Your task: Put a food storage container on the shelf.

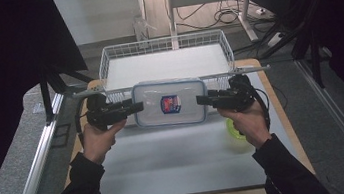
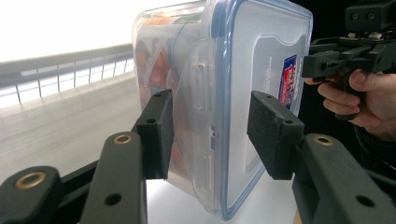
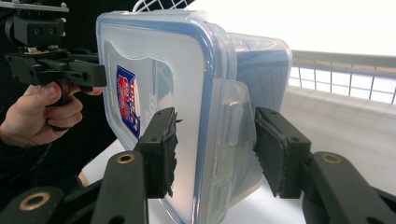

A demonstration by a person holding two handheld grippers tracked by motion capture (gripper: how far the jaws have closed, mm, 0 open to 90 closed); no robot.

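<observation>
Two grippers share one load: a clear lidded box (image 1: 169, 102), held level between them above the white tabletop (image 1: 178, 161), just near of the wire basket (image 1: 163, 45). The left gripper (image 1: 133, 107) is clamped on the box's left short end and the right gripper (image 1: 204, 99) on its right short end, so the box's long axis runs left to right, straight from one gripper to the other. In the left gripper view the fingers (image 2: 156, 133) stand about half open, one pad against the box's underside and the other on the blue-rimmed lid (image 2: 261, 60), with the side latch between them. In the right gripper view the same grip is seen mirrored: the fingers (image 3: 163, 149) are half open and pressed on lid and base around the latch at that end. Neither hand is nearer; each holds its own end. The basket lies directly far of the box, its near rim parallel to the box's long axis, so a move into it would likely call for both hands carrying forward together, the box kept level. A yellow-green thing (image 1: 235, 131) sits on the tabletop by the right hand; what it is cannot be told.
</observation>
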